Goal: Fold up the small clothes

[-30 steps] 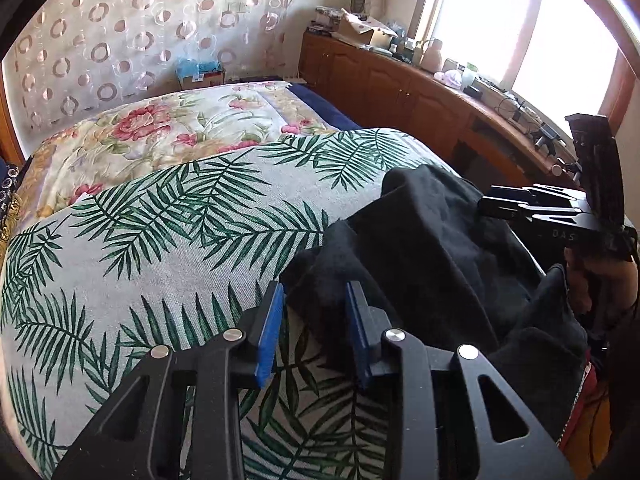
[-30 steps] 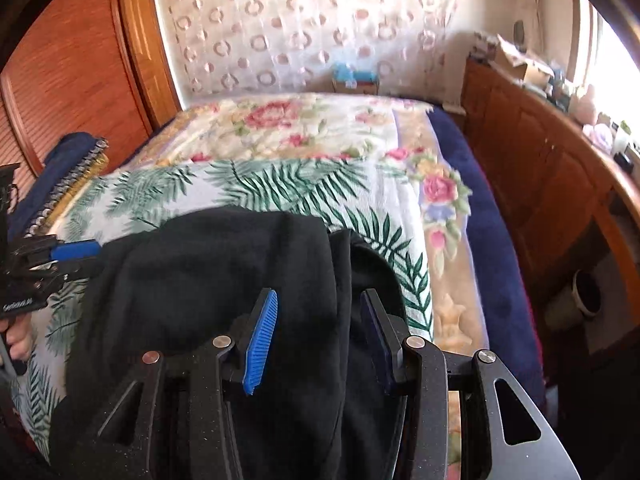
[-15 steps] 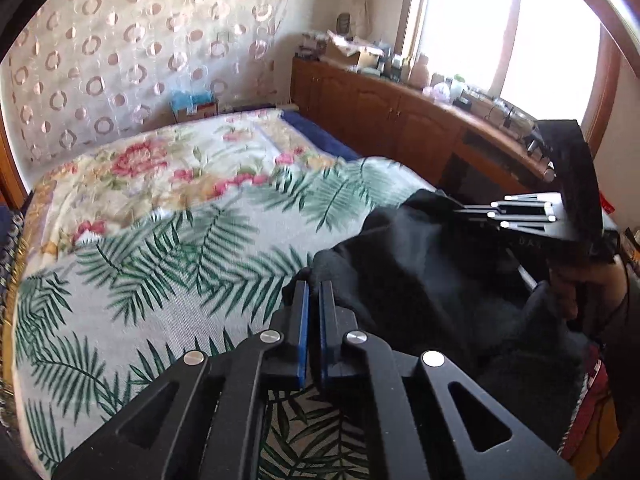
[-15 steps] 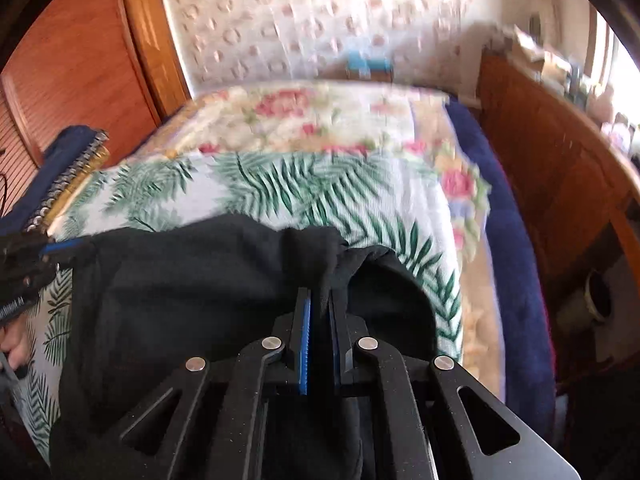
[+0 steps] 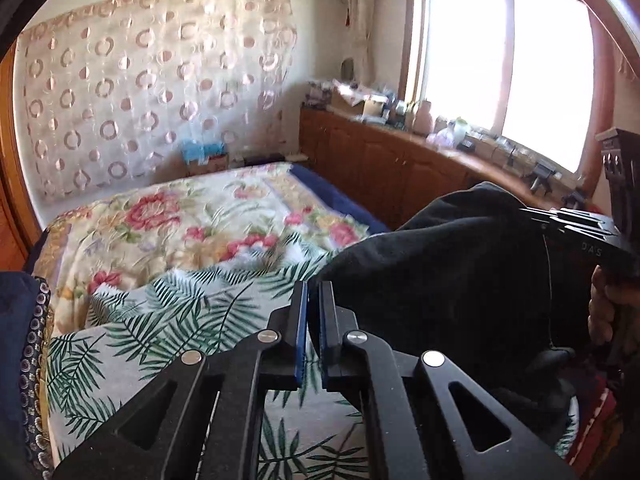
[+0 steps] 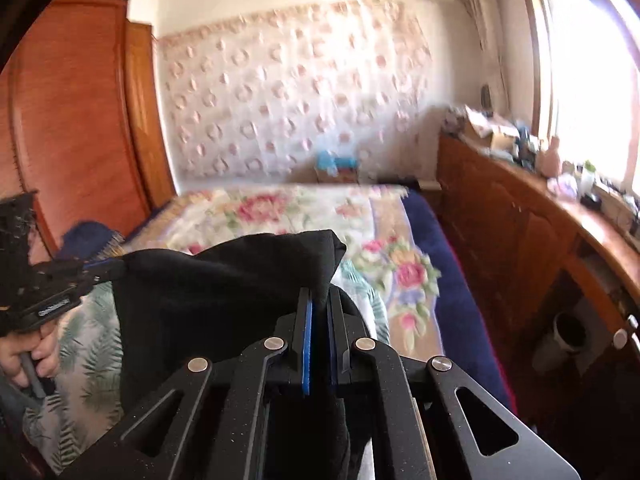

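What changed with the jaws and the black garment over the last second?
Both grippers went from open to shut on the black garment: the left gripper pinched one edge, the right gripper the other. Both then rose, lifting the garment off the palm-leaf sheet, so it now hangs stretched between them. The floral quilt and the wooden cabinets stayed as they were.

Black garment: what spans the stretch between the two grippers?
Only the black garment itself, lifted between the left gripper and right gripper, each shut on an edge. Clearest in the right wrist view.
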Tool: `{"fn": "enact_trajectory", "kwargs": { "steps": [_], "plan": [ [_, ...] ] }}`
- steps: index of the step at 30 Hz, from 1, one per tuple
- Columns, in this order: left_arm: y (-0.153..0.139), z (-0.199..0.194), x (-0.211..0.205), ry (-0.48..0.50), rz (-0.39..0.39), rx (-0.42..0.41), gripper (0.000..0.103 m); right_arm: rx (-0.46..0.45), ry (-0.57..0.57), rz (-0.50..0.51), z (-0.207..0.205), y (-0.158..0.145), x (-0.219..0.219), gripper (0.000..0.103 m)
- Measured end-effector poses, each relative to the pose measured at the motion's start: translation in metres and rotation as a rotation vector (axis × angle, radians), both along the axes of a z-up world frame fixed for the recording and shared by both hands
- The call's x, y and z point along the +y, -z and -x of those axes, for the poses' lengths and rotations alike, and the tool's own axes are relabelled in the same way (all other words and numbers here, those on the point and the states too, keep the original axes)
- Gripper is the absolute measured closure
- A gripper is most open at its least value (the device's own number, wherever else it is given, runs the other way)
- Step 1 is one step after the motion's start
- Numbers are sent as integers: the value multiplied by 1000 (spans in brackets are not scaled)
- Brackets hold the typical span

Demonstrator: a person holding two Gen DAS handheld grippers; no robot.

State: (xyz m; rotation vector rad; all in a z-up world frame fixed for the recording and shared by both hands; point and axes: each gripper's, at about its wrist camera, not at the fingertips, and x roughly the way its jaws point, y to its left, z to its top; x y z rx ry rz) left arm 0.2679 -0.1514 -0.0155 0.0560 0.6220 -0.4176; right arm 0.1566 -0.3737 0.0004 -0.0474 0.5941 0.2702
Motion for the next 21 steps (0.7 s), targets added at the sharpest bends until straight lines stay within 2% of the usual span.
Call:
{"fn": "enact_trajectory", "kwargs": {
  "steps": [1, 2, 3, 4, 5, 7, 12, 19, 21],
  "plan": [
    [7, -1, -1, -3, -26, 8, 96, 35, 4, 21, -9, 11, 4, 97],
    [12, 0, -1, 3, -41, 14, 87, 69, 17, 55, -18, 25, 8, 97],
    [17, 3, 0, 12, -45, 21, 68, 82, 37, 84, -23, 34, 10, 96],
    [20, 7, 2, 23, -40, 27, 61, 97, 52, 109, -26, 44, 11, 87],
    [23, 10, 4, 32, -39, 32, 56, 109, 60, 115, -26, 50, 9, 74],
    [28, 21, 6, 48, -43, 48, 55, 124, 62, 94, -23, 59, 5, 63],
    [44, 59, 5, 86, -54, 119, 55, 170, 28, 85, -7, 65, -4, 63],
    [61, 131, 3, 144, -30, 147, 55, 178, -9, 82, 64, 62, -29, 62],
    [64, 145, 1, 178, 0, 169, 65, 187, -9, 78, 80, 61, -34, 62]
  ]
}}
